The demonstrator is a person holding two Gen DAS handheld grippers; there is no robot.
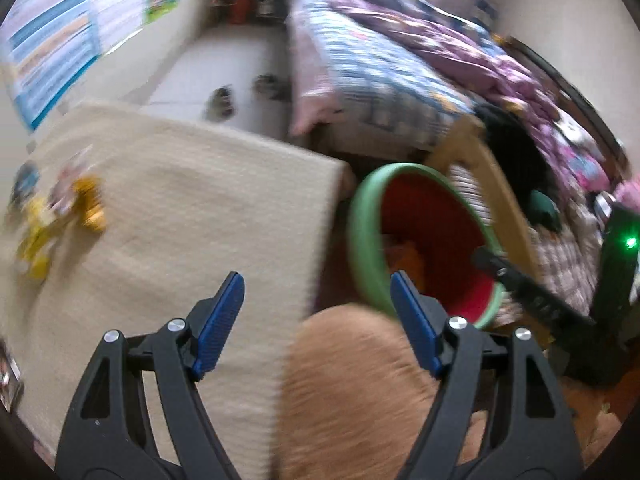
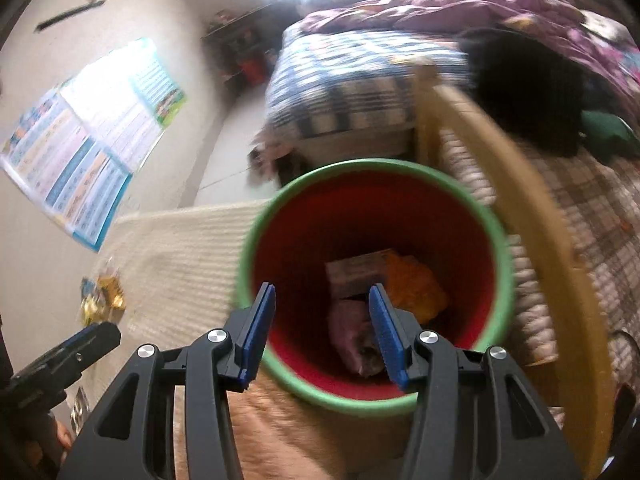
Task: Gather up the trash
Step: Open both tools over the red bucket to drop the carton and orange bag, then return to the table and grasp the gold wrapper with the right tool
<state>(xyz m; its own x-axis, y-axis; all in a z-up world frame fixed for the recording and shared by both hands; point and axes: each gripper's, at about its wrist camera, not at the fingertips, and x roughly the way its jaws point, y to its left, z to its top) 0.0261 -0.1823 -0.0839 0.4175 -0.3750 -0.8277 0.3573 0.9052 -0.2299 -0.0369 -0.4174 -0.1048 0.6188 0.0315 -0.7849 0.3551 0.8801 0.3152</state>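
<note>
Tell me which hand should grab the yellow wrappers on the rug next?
Left, probably. The left gripper has empty, open jaws over the rug, on the side nearer the yellow wrappers. The right gripper hangs over the bin, farther away.

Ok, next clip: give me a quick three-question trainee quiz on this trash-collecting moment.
1. True or false: the right gripper is holding a wrapper.
2. What colour is the inside of the bin?
3. Where does loose trash still lie? A) on the bed B) on the cream mat C) on the bin's rim

Key: 1 false, both grippers are empty and open; 2 red; 3 B.
</note>
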